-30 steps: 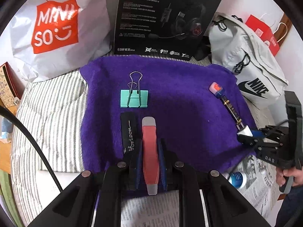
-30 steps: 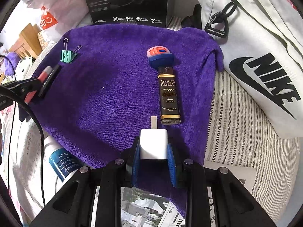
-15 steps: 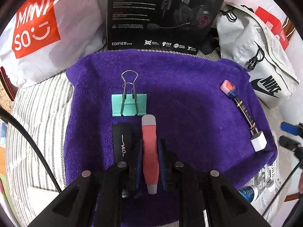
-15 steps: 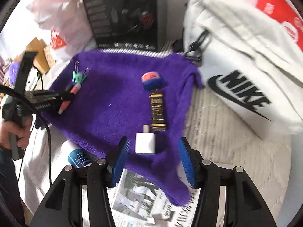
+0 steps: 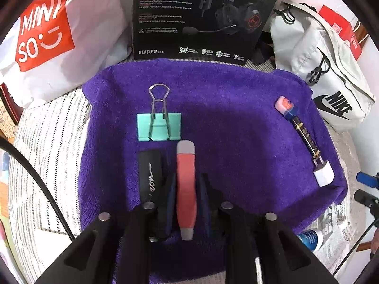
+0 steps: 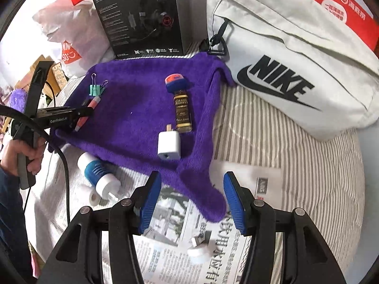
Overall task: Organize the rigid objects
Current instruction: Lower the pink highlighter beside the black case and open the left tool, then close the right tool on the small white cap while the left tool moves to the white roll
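Note:
A purple towel (image 5: 232,127) lies on the striped bed. On it are a teal binder clip (image 5: 159,127), a black flat item (image 5: 149,177), a small brown bottle (image 6: 182,111) with a pink-topped blue cap, and a white charger plug (image 6: 169,145). My left gripper (image 5: 186,189) is shut on a red and grey pen-like tool (image 5: 186,184), low over the towel beside the black item. My right gripper (image 6: 192,196) is open and empty, pulled back over the newspaper, short of the plug.
A black headset box (image 5: 201,16), a white Miniso bag (image 5: 47,35) and a grey Nike bag (image 6: 296,71) stand behind the towel. A blue and white bottle (image 6: 99,172) and small white pieces lie on newspaper (image 6: 189,236) at the front.
My right gripper opened, let go of the white plug on the towel below the brown bottle, and drew back over the newspaper. My left gripper kept its hold on the red tool.

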### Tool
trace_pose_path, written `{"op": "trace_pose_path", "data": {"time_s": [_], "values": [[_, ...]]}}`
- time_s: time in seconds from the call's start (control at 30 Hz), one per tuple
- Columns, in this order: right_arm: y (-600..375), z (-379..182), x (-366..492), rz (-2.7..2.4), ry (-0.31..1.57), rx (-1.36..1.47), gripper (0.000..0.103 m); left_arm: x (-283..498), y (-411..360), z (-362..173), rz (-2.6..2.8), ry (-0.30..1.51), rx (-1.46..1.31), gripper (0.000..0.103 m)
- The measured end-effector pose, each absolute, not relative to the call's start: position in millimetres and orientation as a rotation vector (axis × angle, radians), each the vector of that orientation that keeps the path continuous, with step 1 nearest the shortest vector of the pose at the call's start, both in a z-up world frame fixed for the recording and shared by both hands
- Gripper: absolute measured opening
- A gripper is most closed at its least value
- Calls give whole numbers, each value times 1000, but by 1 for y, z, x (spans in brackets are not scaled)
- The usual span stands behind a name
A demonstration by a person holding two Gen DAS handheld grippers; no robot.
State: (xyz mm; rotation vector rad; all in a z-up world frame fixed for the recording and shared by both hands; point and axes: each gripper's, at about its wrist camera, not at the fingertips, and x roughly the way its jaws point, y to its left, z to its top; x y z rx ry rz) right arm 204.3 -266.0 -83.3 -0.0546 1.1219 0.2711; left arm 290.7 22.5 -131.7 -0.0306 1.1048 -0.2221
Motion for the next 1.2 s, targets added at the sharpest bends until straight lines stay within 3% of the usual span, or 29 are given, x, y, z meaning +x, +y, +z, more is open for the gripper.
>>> {"op": "trace_pose_path", "data": {"time_s": [0.13,1.2], "values": [[-264,-81,194,280,1115,-32,54,284,16,-132,-222,1118,-21,35],[-269,-92,134,253,1129,4,54,148,-10,-80,-208,1024,13,36]]}}
